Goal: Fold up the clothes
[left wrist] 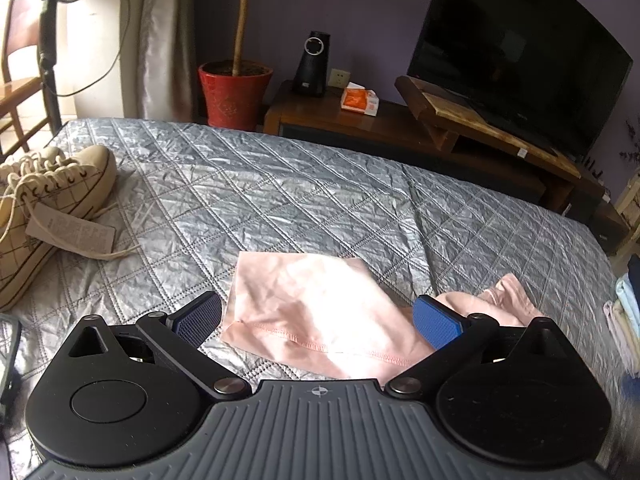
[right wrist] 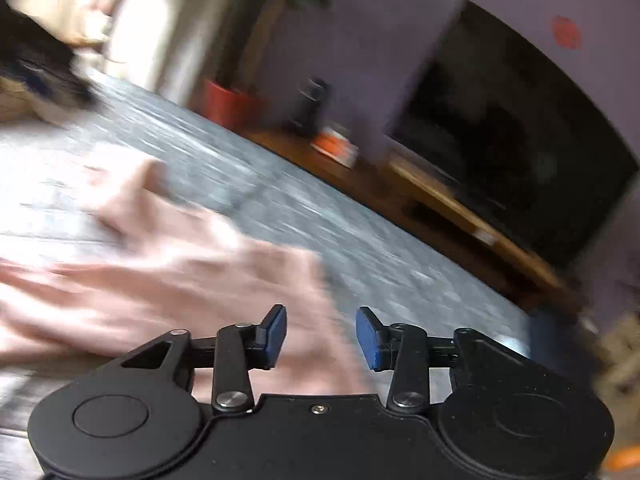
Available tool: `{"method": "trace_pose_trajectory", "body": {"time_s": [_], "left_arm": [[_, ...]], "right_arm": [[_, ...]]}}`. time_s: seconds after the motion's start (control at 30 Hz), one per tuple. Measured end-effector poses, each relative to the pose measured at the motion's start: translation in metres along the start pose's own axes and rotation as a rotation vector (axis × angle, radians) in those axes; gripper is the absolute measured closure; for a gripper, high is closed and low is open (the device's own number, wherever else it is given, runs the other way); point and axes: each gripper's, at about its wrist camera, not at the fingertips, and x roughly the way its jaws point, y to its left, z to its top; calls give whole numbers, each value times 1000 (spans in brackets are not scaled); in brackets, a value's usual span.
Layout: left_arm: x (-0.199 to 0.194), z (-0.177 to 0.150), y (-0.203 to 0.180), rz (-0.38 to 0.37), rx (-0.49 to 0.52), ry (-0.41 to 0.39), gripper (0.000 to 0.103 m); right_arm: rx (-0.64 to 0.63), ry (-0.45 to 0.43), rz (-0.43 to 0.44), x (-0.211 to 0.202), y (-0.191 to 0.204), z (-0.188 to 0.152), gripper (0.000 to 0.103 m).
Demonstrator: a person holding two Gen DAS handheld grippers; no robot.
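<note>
Hovering my left gripper [left wrist: 318, 320] over the pink garment [left wrist: 320, 312], jaws spread wide, nothing clamped. The cloth lies on the grey quilted bedspread [left wrist: 300, 192] below and between the blue pads [left wrist: 436, 322], its stitched hem nearest me and a bunched part off to the right.

My right gripper [right wrist: 321, 336] has its jaws partly apart with nothing gripped; pink cloth shows behind the gap, but the pads aren't pressing on it. That view is heavily smeared and tilted, so I can't tell the exact edge position from it.

Risks as I see them:
- Blur on the right wrist view: if I close now I could pinch the quilt along with the cloth, or miss the edge entirely.
- Garment is already rumpled on its right side. Folding over that bunch would trap creases, and the fold would come out crooked.
- Left jaws straddle a wide span; coming down here may grab a double layer rather than one hem.
- Sneakers [left wrist: 48, 200] with a paper tag [left wrist: 72, 232] sit on the bed well to the left; a wide sweep could drag cloth into them.

I'd want a steady right view first.
</note>
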Motion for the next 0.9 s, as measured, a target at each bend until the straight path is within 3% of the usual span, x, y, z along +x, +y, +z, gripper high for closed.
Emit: {"method": "trace_pose_trajectory", "body": {"time_s": [0.17, 0.2, 0.27, 0.4, 0.5, 0.6, 0.63, 0.67, 0.7, 0.9], "left_arm": [[-2, 0, 2, 2, 6, -1, 0], [-3, 0, 3, 4, 9, -2, 0], [-5, 0, 5, 9, 14, -5, 0], [-8, 0, 14, 18, 8, -8, 0], [-11, 1, 22, 20, -10, -11, 0], [-15, 3, 27, 19, -22, -16, 0], [-16, 3, 29, 19, -24, -18, 0], [-16, 3, 29, 19, -25, -19, 0], [-17, 3, 30, 18, -24, -18, 0], [-21, 4, 37, 28, -28, -25, 0]], "right_arm": [[-24, 34, 465, -32, 97, -2, 52], [-54, 40, 539, -37, 116, -3, 52], [-144, 45, 605, -42, 150, -4, 48], [-223, 78, 614, -34, 185, -5, 48], [-190, 142, 595, -17, 183, -5, 51], [-113, 175, 582, -8, 173, -7, 71], [-102, 179, 579, -7, 174, -6, 90], [-90, 183, 577, -6, 174, -4, 96], [-74, 187, 578, -5, 174, -3, 96], [279, 157, 643, 1, 147, 18, 97]]}}
